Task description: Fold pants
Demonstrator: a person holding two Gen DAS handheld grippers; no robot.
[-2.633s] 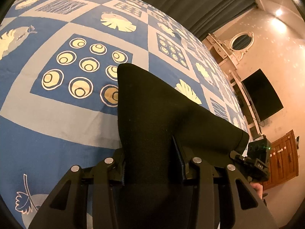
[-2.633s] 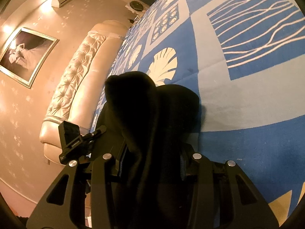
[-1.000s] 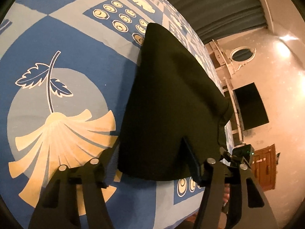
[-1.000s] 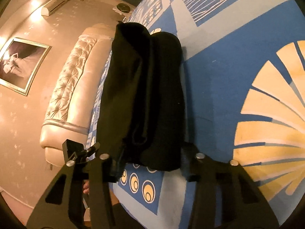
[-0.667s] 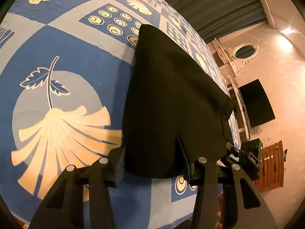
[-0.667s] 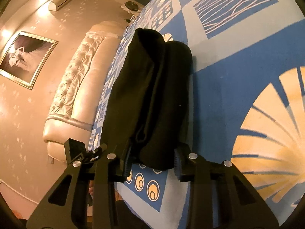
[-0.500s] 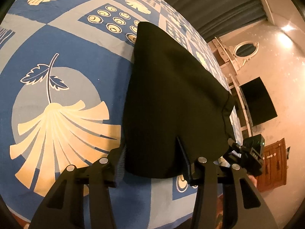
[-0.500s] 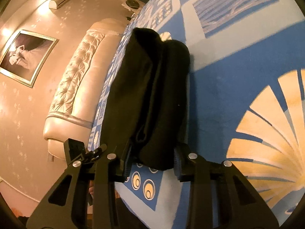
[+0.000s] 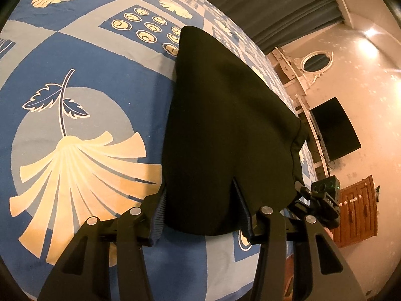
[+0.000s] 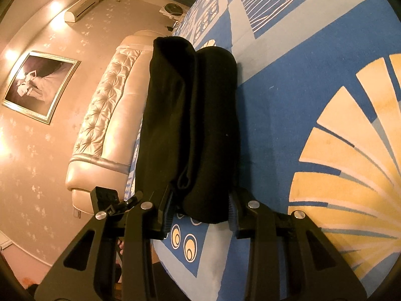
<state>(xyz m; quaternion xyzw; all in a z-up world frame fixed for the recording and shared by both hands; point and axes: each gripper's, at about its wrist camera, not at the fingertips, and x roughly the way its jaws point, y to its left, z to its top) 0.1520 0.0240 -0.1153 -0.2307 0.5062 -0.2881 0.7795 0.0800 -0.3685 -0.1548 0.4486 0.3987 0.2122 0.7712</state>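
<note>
The black pants (image 9: 225,130) lie folded in a thick bundle on the bed, near its foot edge, with their near end just short of where the cover drops away. From the right wrist view the pants (image 10: 193,125) show two stacked, rounded layers with a seam-like crease running along their length; the cloth looks soft, matte and fleecy. From the left wrist view the bundle reads as one smooth dark slab, wide near the camera and tapering away.

The left gripper (image 9: 200,215) has its two fingers set either side of the near end of the bundle, ribbed blue pads against the cloth, clamped on it. The right gripper (image 10: 198,213) does the same at its end, fingers pressed into both sides of the roll.

Around the pants the bedspread (image 9: 75,75) is flat and open on the far side, a blue and pale grey patchwork with cream fan shapes, leaves and ringed circles. The near side offers little room before the bed's edge.

Beyond that stand a tufted cream headboard (image 10: 105,115), a framed picture (image 10: 40,85) on patterned wallpaper, dark curtains (image 9: 263,5), a wall-mounted television (image 9: 335,130) and a wooden cabinet (image 9: 356,213).
</note>
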